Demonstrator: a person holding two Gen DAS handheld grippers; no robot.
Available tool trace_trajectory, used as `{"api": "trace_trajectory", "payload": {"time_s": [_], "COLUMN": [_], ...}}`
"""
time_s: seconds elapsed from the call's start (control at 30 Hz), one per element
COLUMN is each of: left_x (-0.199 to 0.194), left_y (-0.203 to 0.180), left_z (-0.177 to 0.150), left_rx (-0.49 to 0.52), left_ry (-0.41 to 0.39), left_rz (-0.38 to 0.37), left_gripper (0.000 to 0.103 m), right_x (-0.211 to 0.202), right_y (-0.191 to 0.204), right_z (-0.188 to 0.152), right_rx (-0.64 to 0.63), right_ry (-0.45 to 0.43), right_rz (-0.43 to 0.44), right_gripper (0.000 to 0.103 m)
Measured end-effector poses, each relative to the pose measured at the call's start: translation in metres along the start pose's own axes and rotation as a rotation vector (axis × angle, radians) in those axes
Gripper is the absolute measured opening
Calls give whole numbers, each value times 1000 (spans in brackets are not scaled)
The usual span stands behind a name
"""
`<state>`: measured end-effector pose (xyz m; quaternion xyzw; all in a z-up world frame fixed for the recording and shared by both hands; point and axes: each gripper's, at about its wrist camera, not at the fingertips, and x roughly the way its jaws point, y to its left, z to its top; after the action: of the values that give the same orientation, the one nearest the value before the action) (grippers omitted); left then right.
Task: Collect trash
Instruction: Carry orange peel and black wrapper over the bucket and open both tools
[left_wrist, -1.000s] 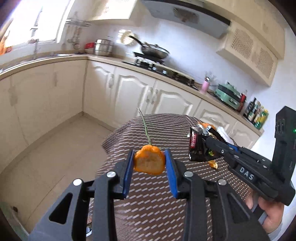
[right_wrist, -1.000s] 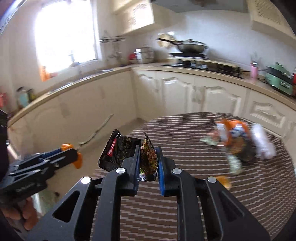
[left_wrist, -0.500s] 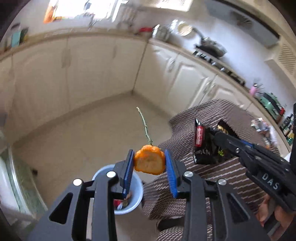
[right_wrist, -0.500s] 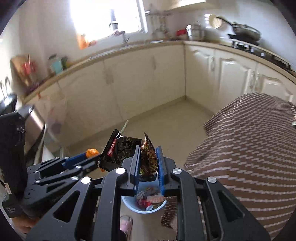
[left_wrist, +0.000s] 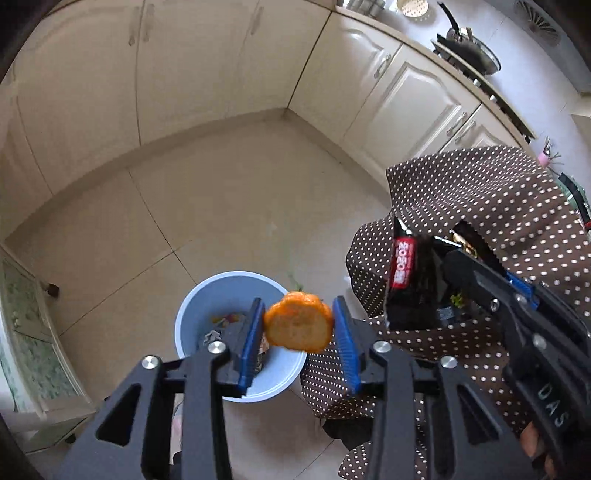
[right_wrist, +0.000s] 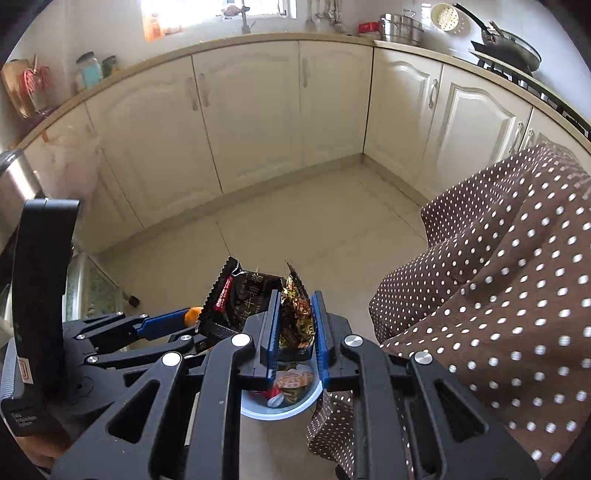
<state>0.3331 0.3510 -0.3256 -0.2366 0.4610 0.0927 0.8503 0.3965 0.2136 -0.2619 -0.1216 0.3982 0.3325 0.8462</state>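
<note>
Left gripper (left_wrist: 298, 326) jaws just widened, peel (left_wrist: 298, 326) loose between them above my bin (left_wrist: 207, 295). Right gripper (right_wrist: 295, 325) clenched on wrapper (right_wrist: 295, 314), bin below.

Floor (left_wrist: 229, 206): pale beige tiles with thin dark joints, running to the cream cabinet fronts.
Bin (left_wrist: 207, 295): light blue, round — stands on the tiles, wrappers inside.
Table: covered by a brown, white-dotted cloth (right_wrist: 517, 280) — its edge hangs just beside the bin.
</note>
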Motion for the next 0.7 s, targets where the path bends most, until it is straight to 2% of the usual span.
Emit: {"api": "trace_trajectory", "payload": {"time_s": [0.2, 0.37, 0.7], "left_x": [5, -6, -31], "left_y": [3, 18, 32], "left_z": [1, -2, 3], "left_rx": [-8, -60, -101], "left_ry": [-2, -20, -75], "left_rz": [17, 39, 63], "left_gripper": [42, 44, 45], "right_x": [18, 25, 39], "right_y": [-3, 3, 13], "right_z": [-3, -7, 0], "right_rx": [14, 10, -10], "right_ry": [28, 46, 58], "right_rz": [-8, -13, -4], "right_gripper": [15, 15, 16]}}
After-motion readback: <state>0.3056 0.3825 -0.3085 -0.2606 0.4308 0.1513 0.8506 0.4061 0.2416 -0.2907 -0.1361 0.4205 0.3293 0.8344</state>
